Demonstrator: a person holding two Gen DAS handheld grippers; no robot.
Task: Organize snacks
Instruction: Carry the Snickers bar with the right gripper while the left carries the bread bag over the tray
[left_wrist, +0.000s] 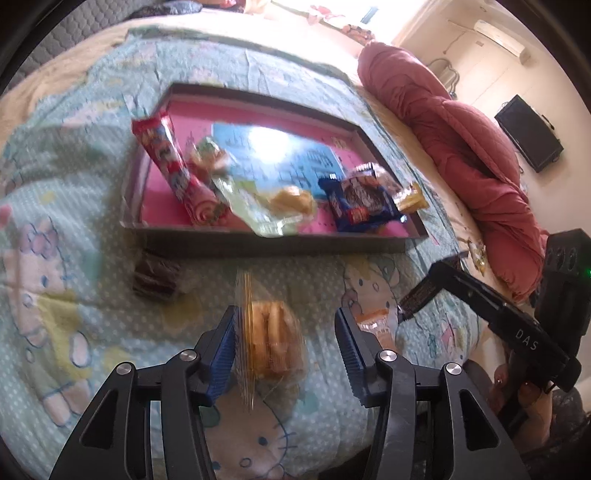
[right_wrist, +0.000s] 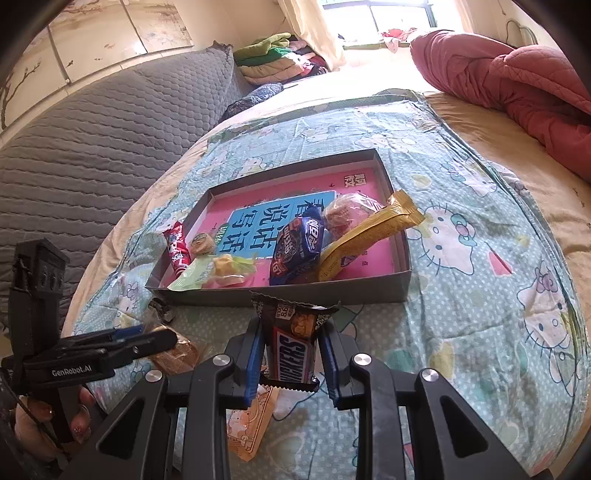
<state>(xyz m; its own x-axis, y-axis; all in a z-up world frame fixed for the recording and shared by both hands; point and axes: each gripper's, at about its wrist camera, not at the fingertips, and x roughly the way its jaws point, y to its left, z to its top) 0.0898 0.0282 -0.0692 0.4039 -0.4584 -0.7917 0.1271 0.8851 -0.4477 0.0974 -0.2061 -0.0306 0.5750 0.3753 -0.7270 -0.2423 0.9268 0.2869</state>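
Observation:
A shallow grey tray with a pink bottom (left_wrist: 277, 245) (right_wrist: 295, 295) lies on the bed and holds several wrapped snacks. My left gripper (left_wrist: 286, 339) stands open around a clear-wrapped golden pastry (left_wrist: 271, 339) lying on the bedcover just before the tray; the pastry is blurred and rests against the left finger. It also shows in the right wrist view (right_wrist: 177, 354). My right gripper (right_wrist: 290, 360) is shut on a Snickers bar (right_wrist: 291, 347), held upright just short of the tray's near wall. An orange packet (right_wrist: 251, 424) lies under the right gripper.
A dark wrapped snack (left_wrist: 157, 277) lies on the bedcover by the tray's near left corner. A red quilt (left_wrist: 461, 147) is bunched at the right. A grey padded headboard (right_wrist: 92, 147) runs along the left. Folded clothes (right_wrist: 273, 55) sit at the far end.

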